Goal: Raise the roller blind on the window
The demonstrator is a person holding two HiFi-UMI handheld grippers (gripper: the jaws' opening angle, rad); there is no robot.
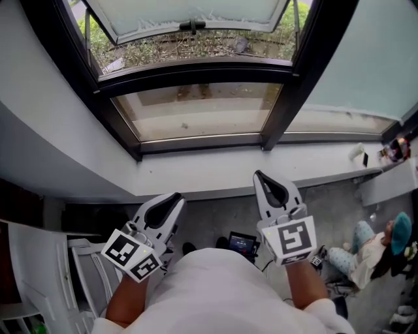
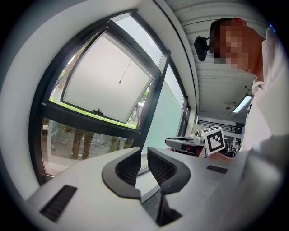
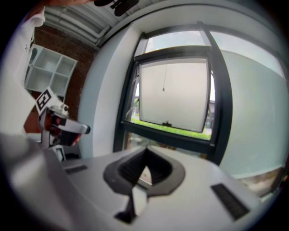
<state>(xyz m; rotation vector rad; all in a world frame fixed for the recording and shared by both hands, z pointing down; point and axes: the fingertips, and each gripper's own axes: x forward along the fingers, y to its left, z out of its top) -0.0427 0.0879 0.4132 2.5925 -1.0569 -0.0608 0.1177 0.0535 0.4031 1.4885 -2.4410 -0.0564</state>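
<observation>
The window [image 1: 196,85] is straight ahead, its upper sash [image 1: 189,13] tilted outward over the plants outside. In the gripper views a pale panel [image 3: 174,94] fills that upper frame, and a thin pull cord [image 3: 163,79] hangs in front of it; the cord [image 2: 126,72] also shows in the left gripper view. I cannot tell whether the panel is the roller blind or frosted glass. My left gripper [image 1: 175,197] [image 2: 143,153] is held level short of the sill, its jaws a narrow gap apart around nothing. My right gripper [image 1: 260,176] [image 3: 145,152] is shut and empty, beside it and aimed at the window.
A white sill [image 1: 215,169] runs below the window, with small items [image 1: 395,149] at its far right. A large frosted pane [image 1: 372,59] lies to the right. A seated person [image 1: 375,244] is at lower right, a white rack [image 1: 85,274] at lower left, a small screen [image 1: 241,243] on the floor.
</observation>
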